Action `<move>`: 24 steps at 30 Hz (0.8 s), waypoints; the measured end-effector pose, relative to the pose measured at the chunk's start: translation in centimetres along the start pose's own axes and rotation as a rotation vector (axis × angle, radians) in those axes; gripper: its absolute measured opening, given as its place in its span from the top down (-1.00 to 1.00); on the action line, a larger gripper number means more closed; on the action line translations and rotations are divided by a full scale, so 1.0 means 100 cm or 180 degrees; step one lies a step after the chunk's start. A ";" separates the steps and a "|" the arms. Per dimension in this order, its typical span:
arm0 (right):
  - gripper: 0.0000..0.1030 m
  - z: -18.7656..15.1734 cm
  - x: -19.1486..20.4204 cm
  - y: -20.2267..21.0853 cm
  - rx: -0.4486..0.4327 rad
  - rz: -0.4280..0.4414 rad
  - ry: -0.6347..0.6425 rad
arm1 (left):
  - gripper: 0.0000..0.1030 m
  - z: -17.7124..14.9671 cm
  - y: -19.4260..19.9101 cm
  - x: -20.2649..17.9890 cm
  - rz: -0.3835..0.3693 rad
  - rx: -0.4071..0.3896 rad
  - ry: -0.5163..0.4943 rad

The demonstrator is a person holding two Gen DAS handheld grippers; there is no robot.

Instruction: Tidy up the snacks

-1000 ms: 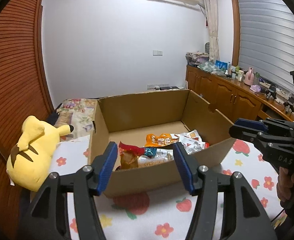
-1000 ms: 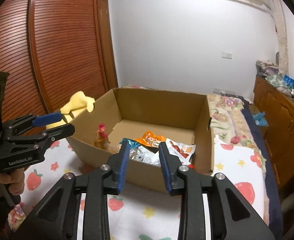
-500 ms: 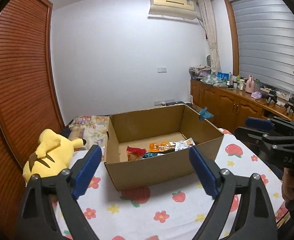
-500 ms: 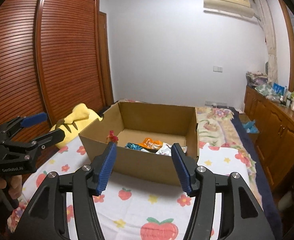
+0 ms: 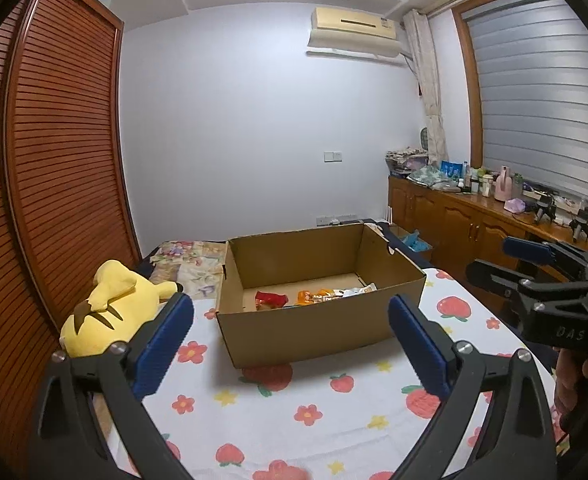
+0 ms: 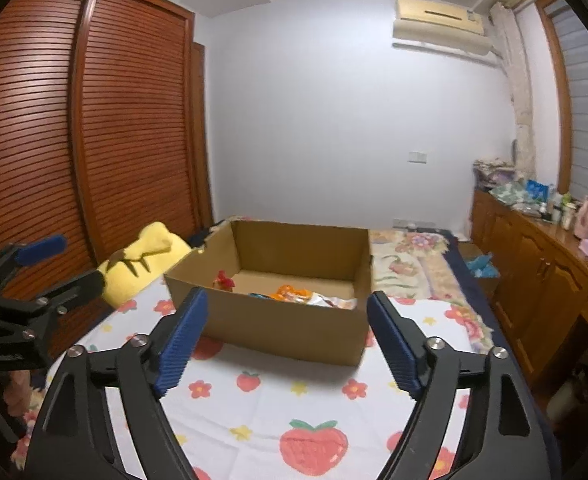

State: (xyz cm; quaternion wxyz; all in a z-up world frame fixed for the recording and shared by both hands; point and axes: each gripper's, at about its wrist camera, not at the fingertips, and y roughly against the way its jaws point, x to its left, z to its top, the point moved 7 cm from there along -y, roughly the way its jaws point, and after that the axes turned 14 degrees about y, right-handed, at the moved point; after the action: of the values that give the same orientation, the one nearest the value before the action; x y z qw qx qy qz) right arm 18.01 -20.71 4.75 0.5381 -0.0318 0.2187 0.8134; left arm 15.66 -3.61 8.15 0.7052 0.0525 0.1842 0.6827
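Cardboard box (image 5: 305,320): open-topped, standing on a bed (image 5: 278,404) under a white cover printed with strawberries and flowers. It serves as the landmark for all entries below. It looks smaller and farther off in both wrist views than a second ago.

Snack packets (image 5: 313,297): a loose pile on the box floor, toward its near wall; a red one (image 5: 270,300) at the left end, orange and white ones to the right of it. In the right wrist view the red packet (image 6: 224,281) pokes up by the box's left wall.

Left claw (image 5: 290,344): short of the box's near wall and clear of it, blue pads spread wider than the box front, holding nothing. One second ago the pads sat much closer together, right at that wall.

Right claw (image 6: 284,338): short of the near wall, to the right of the left claw, pads also spread wide and empty; earlier they were nearly together.

Yellow plush toy (image 5: 110,312): lying just left of the box.

Wooden cabinet (image 5: 469,224): well right of the box, its worktop crowded with bottles.
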 end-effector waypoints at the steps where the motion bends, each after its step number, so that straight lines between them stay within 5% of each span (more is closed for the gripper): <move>1: -0.65 -0.002 0.000 0.002 0.0010 -0.0034 -0.0003 | -0.92 -0.002 0.002 0.000 0.0015 -0.0005 -0.0008; 24: -0.68 -0.038 0.006 0.020 0.0116 -0.0255 -0.0170 | -0.92 -0.046 0.001 0.026 0.0238 0.0167 0.0139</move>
State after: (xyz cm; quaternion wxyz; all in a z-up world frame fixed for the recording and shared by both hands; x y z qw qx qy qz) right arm 15.30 -22.35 1.83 0.5764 -0.0090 0.2176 0.7876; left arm 14.05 -1.88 3.44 0.6734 0.0630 0.2153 0.7044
